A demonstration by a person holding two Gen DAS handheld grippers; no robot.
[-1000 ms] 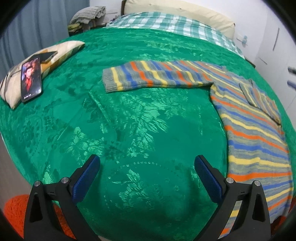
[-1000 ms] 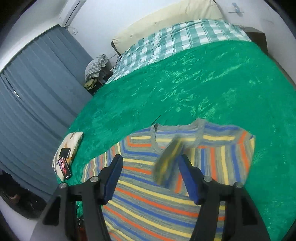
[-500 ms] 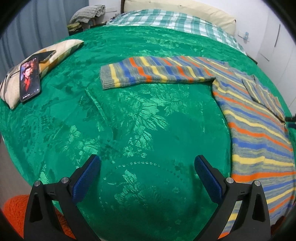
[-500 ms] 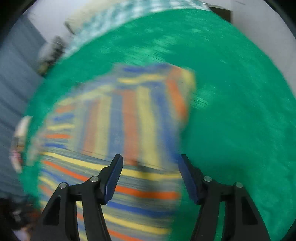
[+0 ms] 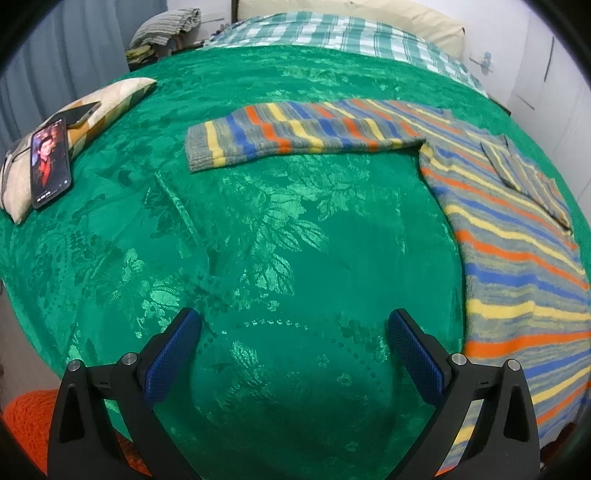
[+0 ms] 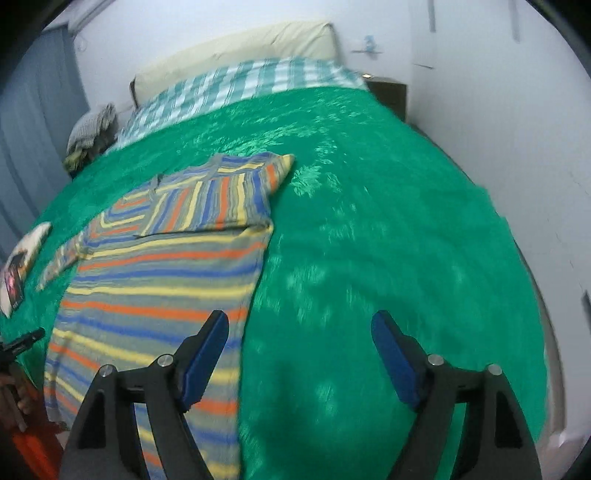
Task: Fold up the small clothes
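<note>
A striped sweater (image 5: pixel 509 258) in grey, blue, orange and yellow lies flat on the green bedspread (image 5: pixel 258 229). Its one sleeve (image 5: pixel 295 133) stretches out to the left. The other sleeve (image 6: pixel 218 199) lies folded across the chest. My left gripper (image 5: pixel 293 354) is open and empty above bare bedspread, left of the sweater's body. My right gripper (image 6: pixel 299 354) is open and empty, over the sweater's right edge (image 6: pixel 258 266) near the hem, with its left finger above the fabric.
A small pillow (image 5: pixel 92 107) with a lit phone (image 5: pixel 50 166) on it lies at the bed's left edge. A checked sheet (image 5: pixel 332 33) and cream pillow lie at the head. A heap of clothes (image 6: pixel 92 129) sits beyond the bed. A wall runs along the right side.
My right gripper has let go of the sleeve, which now lies folded across the chest, and has swung back toward the hem. My left gripper has barely moved.
</note>
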